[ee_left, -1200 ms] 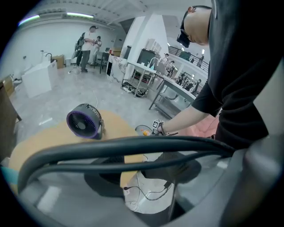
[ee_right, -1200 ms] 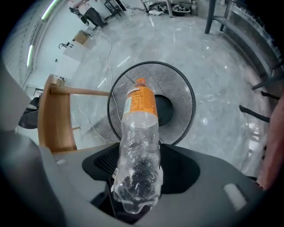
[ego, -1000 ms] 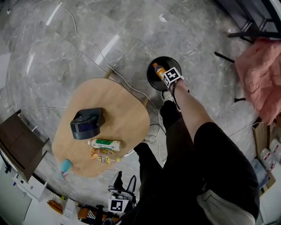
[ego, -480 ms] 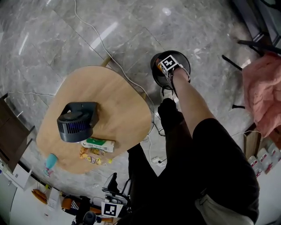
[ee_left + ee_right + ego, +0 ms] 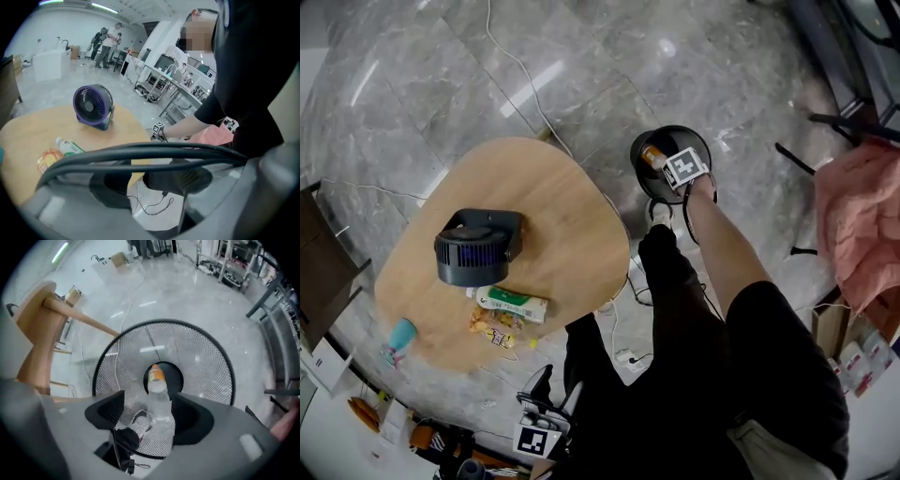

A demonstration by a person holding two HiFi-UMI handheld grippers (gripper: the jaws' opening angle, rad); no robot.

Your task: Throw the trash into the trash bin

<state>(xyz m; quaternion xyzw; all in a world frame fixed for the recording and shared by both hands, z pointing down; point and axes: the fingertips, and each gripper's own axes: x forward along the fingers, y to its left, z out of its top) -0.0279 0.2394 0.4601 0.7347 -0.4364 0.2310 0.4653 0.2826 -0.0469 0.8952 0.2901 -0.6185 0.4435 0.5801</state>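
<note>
A clear plastic bottle with an orange cap (image 5: 158, 394) points down into the black mesh trash bin (image 5: 206, 362) on the floor. My right gripper (image 5: 147, 411) hangs over the bin's mouth. Its jaws have just been opening; the bottle stands between them and the left pad is clear of it. From the head view the bottle (image 5: 653, 156) shows inside the bin (image 5: 639, 180), under the right gripper (image 5: 672, 165). My left gripper (image 5: 555, 389) is low by the person's legs, empty, with a narrow gap between its pads (image 5: 115, 180).
The round wooden table (image 5: 553, 216) carries a dark fan (image 5: 478, 246), a green-labelled bottle (image 5: 511, 300), a yellow snack wrapper (image 5: 492, 326) and a teal cup (image 5: 397, 335). Cables (image 5: 628, 281) trail across the floor. A pink cloth (image 5: 858, 225) hangs at the right.
The right gripper has shifted sideways across the bin's mouth and rolled. The bottle's orange cap, covered half a second ago, shows again inside the bin. The left gripper sank slightly.
</note>
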